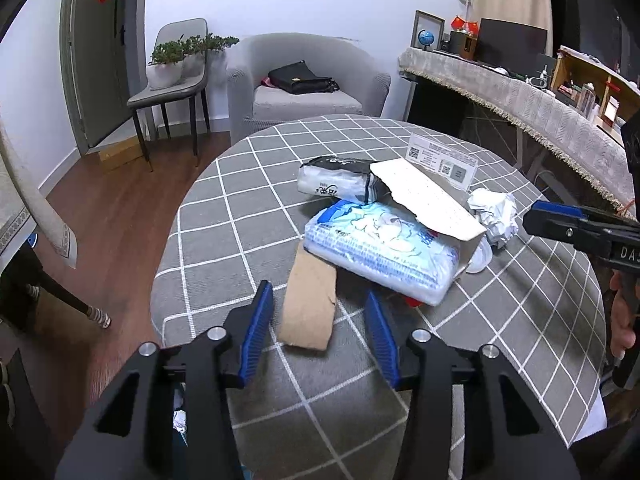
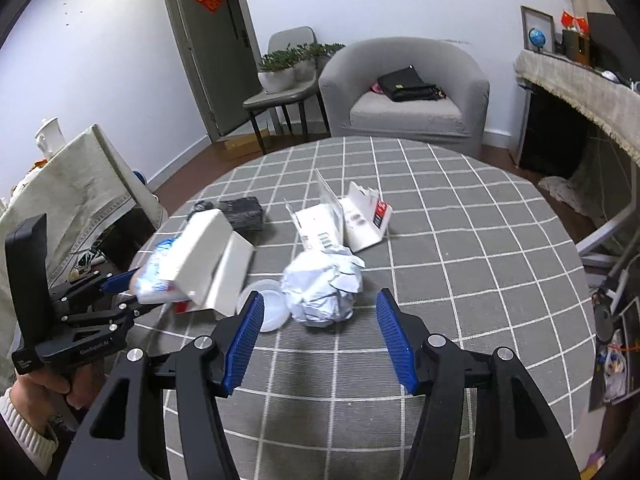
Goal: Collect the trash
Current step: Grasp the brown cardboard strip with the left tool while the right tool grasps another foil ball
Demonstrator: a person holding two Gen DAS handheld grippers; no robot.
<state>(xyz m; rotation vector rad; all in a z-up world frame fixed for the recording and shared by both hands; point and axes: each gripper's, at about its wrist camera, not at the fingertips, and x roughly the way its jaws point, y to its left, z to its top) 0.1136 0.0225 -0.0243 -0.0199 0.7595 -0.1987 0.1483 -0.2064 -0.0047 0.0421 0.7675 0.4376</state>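
Trash lies on a round table with a grey checked cloth (image 1: 248,216). In the left wrist view a brown cardboard tube (image 1: 310,304) lies flat just ahead of my open, empty left gripper (image 1: 318,302). Behind it are a blue-white plastic pack (image 1: 380,252), a torn white box (image 1: 424,200), a black-white wrapper (image 1: 340,178) and a crumpled paper ball (image 1: 494,216). In the right wrist view the paper ball (image 2: 322,292) sits just ahead of my open, empty right gripper (image 2: 320,304), beside a clear plastic lid (image 2: 270,310).
A torn white carton (image 2: 352,220) and a black wrapper (image 2: 240,210) lie farther back on the table. A grey armchair (image 1: 304,80) with a black bag stands behind the table. A chair with plants (image 1: 176,80) stands left, and a cloth-covered counter (image 1: 532,112) stands right.
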